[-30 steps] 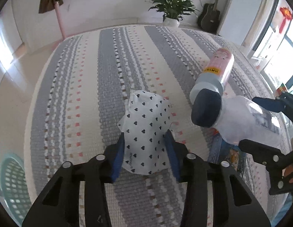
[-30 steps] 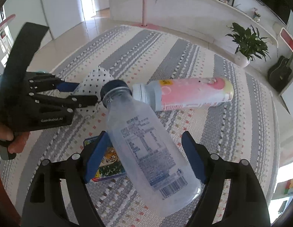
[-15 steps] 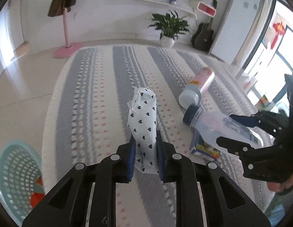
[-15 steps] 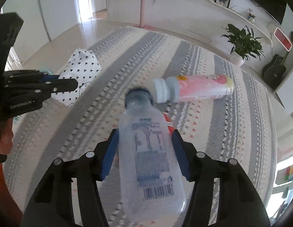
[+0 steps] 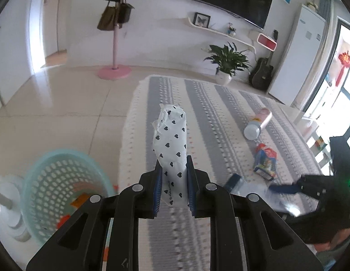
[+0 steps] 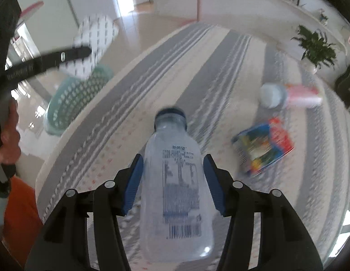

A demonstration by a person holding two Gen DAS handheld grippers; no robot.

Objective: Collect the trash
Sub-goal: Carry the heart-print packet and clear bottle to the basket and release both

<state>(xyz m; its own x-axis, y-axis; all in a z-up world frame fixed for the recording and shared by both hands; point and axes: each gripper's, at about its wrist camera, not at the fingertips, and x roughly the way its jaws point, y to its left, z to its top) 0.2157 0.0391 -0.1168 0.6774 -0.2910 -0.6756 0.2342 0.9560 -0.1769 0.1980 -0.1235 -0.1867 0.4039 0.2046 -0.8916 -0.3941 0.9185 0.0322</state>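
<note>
left-wrist and right-wrist views, both claws loaded. your left claw [image 5: 172, 188] is clenched on a white heart-print packet [image 5: 171, 144], which stands up and forward from between the pads. your right claw [image 6: 172, 183] is clamped on a clear plastic bottle [image 6: 175, 194], dark cap pointing ahead. the teal basket [image 5: 39, 169], the likely drop point, sits on the tiled floor [image 5: 62, 103] below and to the left of the left claw, just off the edge of the striped rug [image 5: 220, 117]; it already holds some scraps. ahead and to the right of both claws, a pink bottle [image 5: 258, 124] and a colourful carton [image 5: 265, 162] lie on the rug, not yet collected.

risks, as judged from here: the packet is soft and gripped only at its lower end, so a quick swing could let it fold or slip out short of the basket. the bottle is smooth and held around its wide body; any loosening while tilting could let it slide forward. the right-wrist view is blurred, suggesting fast motion, and the two claws are near each other, so crossing paths over the basket could cause a knock.

open room: bare floor lies left and ahead of the left claw; a white object stands just beside the basket's far left side, so release inside the rim rather than at it.
</note>
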